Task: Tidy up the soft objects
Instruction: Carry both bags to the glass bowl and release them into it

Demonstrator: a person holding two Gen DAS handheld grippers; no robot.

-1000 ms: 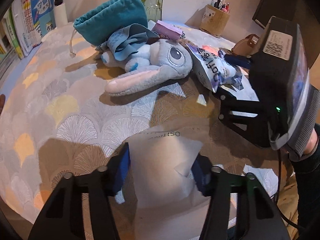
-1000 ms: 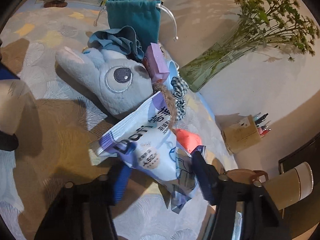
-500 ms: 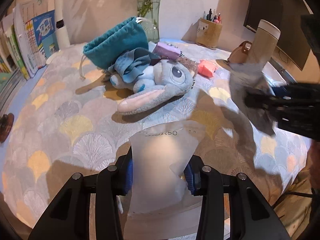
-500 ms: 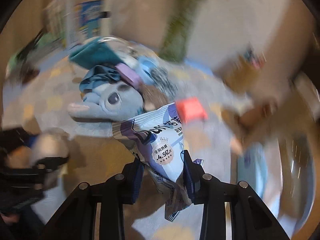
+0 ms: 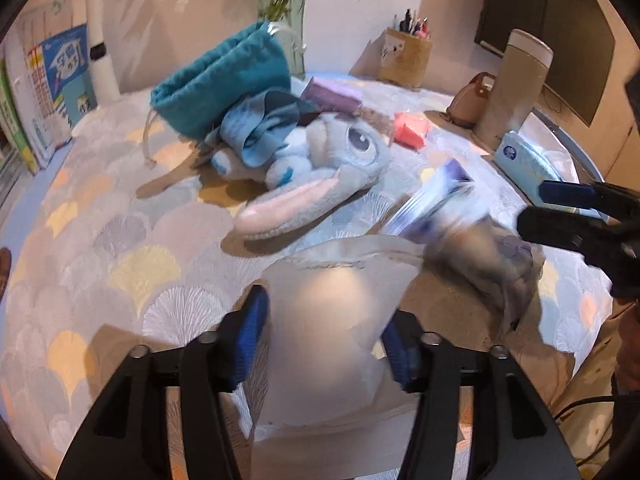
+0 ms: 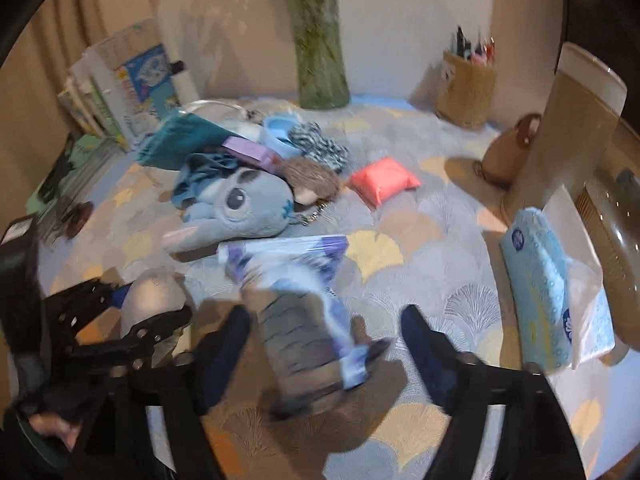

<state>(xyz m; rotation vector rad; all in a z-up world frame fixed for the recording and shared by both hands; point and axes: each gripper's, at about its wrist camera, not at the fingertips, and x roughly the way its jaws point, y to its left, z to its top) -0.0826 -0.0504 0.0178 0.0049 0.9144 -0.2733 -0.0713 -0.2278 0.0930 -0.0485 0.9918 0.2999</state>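
My left gripper [image 5: 324, 332] has a translucent white bag [image 5: 336, 320] upright between its blue pads, which touch the bag's sides while the jaws are opening. My right gripper [image 6: 324, 344] has its jaws opening wide. A purple-and-white snack packet [image 6: 304, 312] hangs blurred between them, free of the right finger. In the left wrist view that packet [image 5: 460, 236] is just right of the bag's mouth, below my right gripper [image 5: 568, 216]. A grey-blue plush toy [image 5: 328, 164] lies mid-table beside a teal drawstring pouch [image 5: 224, 84] and a blue cloth [image 5: 256, 132].
A pink packet [image 6: 384, 184], a purple block [image 5: 332, 98] and a blue tissue pack [image 6: 540, 288] lie on the patterned tablecloth. A glass vase [image 6: 320, 72], a pen holder [image 6: 466, 92] and a tall tumbler [image 5: 516, 88] stand at the back. Books [image 5: 52, 92] lean at the left.
My right gripper lifted the snack packet off the table, carried it toward the bag and spread its jaws off it. The left jaws widened around the bag.
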